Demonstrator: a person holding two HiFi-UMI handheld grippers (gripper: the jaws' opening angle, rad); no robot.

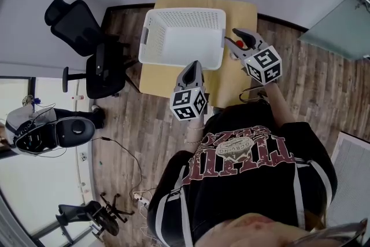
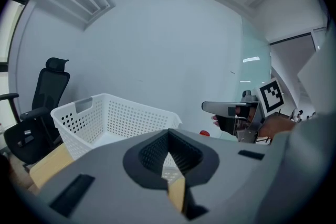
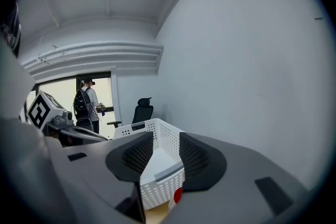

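Fingers of left gripper [image 2: 169, 134] were clenched, empty; right gripper [image 3: 165, 140] fingers stood released. Ahead: one white perforated basket [image 1: 184, 37], one red object [image 1: 238, 42], one desk [image 1: 240, 11].

Was an office: black swivel chair [image 1: 81, 23] left of the left claw [image 1: 195, 65], glass partition [image 1: 338, 23] far to its right, plank floor [image 1: 144, 124] below.

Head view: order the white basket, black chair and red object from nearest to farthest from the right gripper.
1. Red object, on the table beside the right gripper's jaws.
2. Basket, left of it on the table.
3. Chair, far left, off the table.
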